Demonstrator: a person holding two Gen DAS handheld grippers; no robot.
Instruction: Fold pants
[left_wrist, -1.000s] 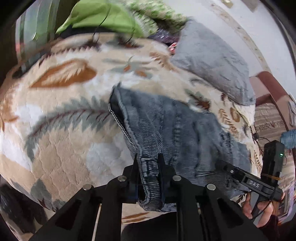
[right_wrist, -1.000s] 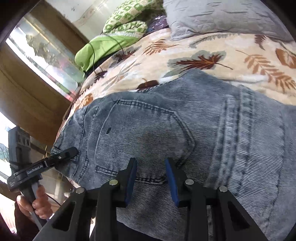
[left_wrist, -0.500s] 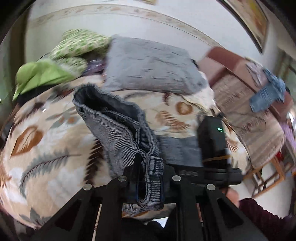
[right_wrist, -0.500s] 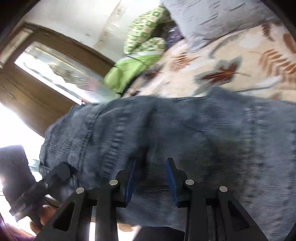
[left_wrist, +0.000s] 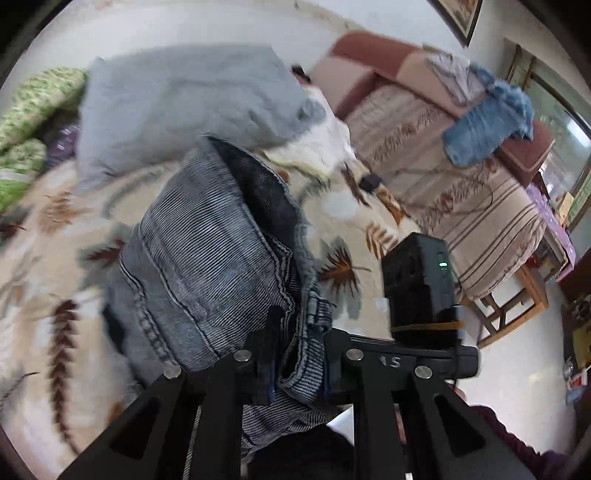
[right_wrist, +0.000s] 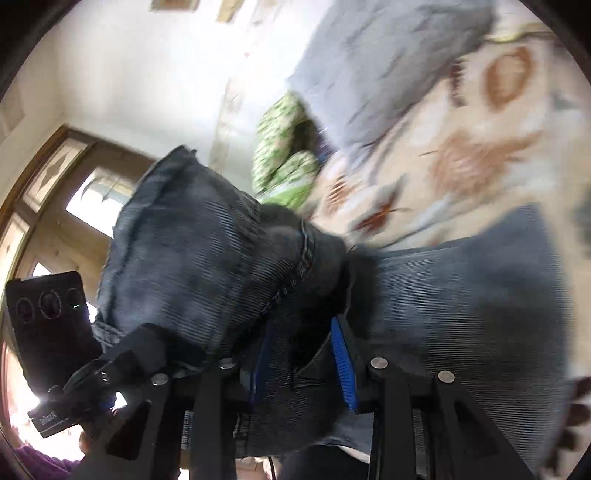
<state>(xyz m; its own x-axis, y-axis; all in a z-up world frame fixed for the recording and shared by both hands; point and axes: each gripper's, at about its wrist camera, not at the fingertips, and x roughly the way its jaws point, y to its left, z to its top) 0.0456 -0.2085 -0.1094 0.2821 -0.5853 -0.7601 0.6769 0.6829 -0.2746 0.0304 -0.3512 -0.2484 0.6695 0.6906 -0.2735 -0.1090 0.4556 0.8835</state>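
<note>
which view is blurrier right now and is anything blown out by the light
Right wrist view is blurrier: the leaf-print blanket and jeans smear with motion, and the window at left is blown out white. Left wrist view is sharper on the jeans, soft towards its edges, fisheye-bent, with no strong glare.

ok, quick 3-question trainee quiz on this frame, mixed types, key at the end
1. True or false: the left hand-held gripper has denim of the jeans between its fingers.
2. What lies directly under the jeans? A) leaf-print blanket B) bare wooden floor C) glass table
3. Fill in: the pillow at the head of the bed is ____ in colour.

Key: 1 true; 2 A; 3 grey.
</note>
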